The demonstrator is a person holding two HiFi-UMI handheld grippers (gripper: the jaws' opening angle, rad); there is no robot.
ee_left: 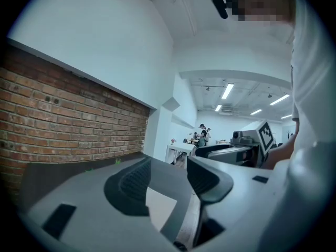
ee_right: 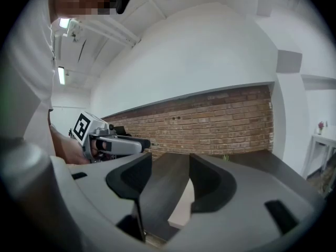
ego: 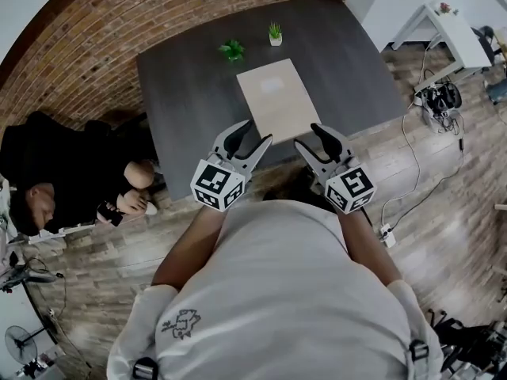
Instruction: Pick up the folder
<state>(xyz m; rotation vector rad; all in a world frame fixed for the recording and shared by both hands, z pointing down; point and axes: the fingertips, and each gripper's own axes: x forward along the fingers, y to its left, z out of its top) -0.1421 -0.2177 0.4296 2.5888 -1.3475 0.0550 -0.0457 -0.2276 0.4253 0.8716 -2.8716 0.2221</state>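
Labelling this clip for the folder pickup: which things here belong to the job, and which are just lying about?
Job: folder, left gripper, right gripper (both open, empty), table.
Lying about: leafy plant, white-potted plant, person on the floor.

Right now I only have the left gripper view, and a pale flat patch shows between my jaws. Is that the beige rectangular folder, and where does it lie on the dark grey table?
Observer: Yes. The beige rectangular folder lies flat by the near edge of the dark grey table, just ahead of the left gripper and the right gripper.
Operator: Is the right gripper ready?
Observer: Its own view shows its jaws apart with nothing gripped.
Operator: Anyone nearby?
Observer: A person in black clothes is on the floor beside the table's left side.
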